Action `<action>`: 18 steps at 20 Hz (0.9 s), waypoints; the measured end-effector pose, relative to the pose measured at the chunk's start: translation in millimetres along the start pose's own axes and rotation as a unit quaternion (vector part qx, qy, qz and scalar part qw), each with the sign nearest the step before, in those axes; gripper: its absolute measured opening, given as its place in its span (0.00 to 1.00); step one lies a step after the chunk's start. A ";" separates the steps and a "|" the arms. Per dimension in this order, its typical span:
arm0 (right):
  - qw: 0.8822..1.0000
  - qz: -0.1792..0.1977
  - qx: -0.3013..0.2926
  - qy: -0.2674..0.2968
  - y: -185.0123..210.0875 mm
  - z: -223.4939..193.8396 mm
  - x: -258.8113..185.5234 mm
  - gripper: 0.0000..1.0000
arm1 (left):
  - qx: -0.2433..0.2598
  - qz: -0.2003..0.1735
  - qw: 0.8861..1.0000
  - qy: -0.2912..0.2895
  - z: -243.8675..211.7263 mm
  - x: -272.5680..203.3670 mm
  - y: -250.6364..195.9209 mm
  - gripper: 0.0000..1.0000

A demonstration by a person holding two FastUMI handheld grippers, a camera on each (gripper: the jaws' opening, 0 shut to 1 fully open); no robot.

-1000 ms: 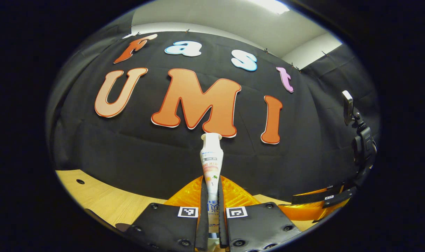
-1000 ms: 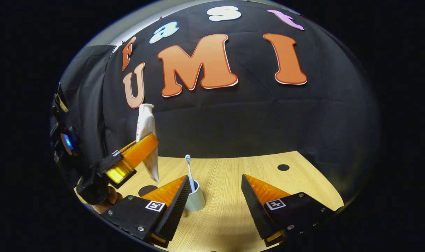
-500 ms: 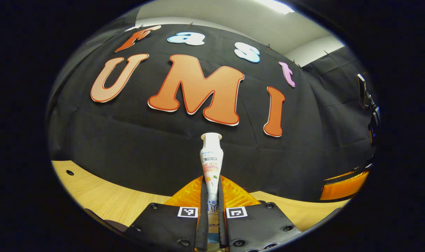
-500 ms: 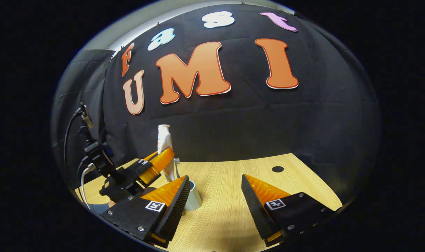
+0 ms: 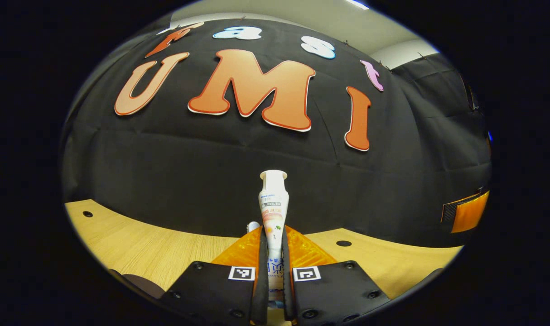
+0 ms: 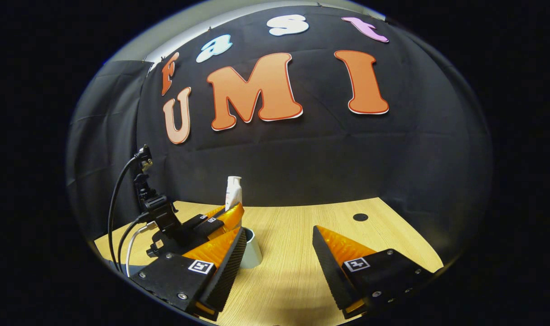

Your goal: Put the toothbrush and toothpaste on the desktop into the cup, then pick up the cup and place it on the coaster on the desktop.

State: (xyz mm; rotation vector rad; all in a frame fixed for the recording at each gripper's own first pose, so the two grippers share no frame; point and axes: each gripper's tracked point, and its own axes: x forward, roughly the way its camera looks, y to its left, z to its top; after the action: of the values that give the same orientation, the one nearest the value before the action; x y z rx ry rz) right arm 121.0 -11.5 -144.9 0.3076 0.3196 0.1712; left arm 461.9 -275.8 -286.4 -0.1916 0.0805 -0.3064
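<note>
Left gripper view: clenching left gripper point(image 5: 275, 253) on upright toothpaste point(image 5: 273, 203). Right gripper view: holding right gripper point(image 6: 279, 253) released, spread near cup point(image 6: 253, 253).

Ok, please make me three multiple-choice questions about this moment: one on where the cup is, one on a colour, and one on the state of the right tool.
1. Where does the cup stand?
A. on a plate
B. on the wooden desktop
C. on a shelf

2. What colour is the toothpaste cap?
A. white
B. red
C. green

3. How is the right tool?
A. shut on the cup
B. shut on the toothpaste cap
C. open, with nothing between its fingers

Answers:
1 B: the right gripper view shows the cup's base on the wood.
2 A: the cap sticking up above the shut left tool is plainly white.
3 C: its fingers stand wide apart over bare desktop.
</note>
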 end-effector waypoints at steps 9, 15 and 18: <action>1.000 0.003 0.000 0.015 13.7 -5.8 -6.2 0.89 | 0.020 -0.004 0.999 0.030 9.6 -28.4 -2.4 0.39; 1.000 0.002 0.009 0.029 26.8 -10.8 -5.8 0.90 | 0.028 0.007 0.998 0.047 25.5 -63.4 8.8 0.39; 0.999 0.009 0.013 0.038 39.6 -10.8 -4.3 0.90 | 0.022 0.014 0.998 0.051 38.9 -85.3 21.5 0.51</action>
State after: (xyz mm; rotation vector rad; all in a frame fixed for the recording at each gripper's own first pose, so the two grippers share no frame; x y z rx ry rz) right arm 108.8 27.6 -140.7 0.3296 0.3956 0.1963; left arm 391.3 -222.6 -248.4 -0.1313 0.1770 -0.2894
